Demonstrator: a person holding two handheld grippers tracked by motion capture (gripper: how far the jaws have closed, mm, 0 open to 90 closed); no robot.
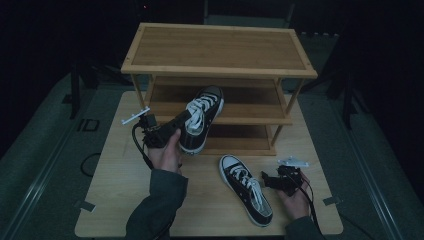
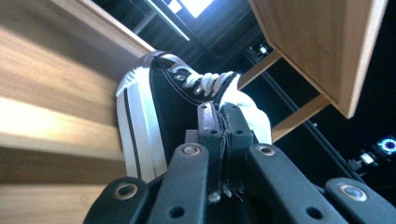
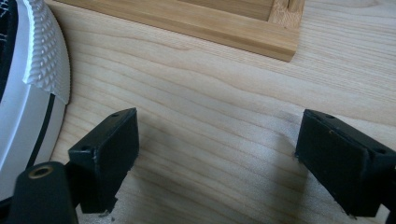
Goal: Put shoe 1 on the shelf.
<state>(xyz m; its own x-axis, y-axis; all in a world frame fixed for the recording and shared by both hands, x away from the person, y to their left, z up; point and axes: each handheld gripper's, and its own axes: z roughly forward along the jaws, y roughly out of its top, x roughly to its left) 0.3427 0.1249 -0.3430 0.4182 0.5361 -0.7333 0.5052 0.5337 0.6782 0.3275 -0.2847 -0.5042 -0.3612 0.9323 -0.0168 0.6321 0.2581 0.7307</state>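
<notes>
Carrying one sneaker (image 1: 201,118) pinched in the left gripper (image 1: 176,123) jaws, we are bringing it to the rack (image 1: 219,67)'s middle shelf; the second sneaker (image 1: 246,188) is waiting before the rack, beside the right gripper (image 1: 267,180), jaws wide.

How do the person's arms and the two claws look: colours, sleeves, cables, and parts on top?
Both forearms wear dark grey-green sleeves. The left claw and right claw are black, with flat rectangular jaw pads and round metal rivets. Each carries a pale three-cornered plate on top and trails a black cable.
</notes>
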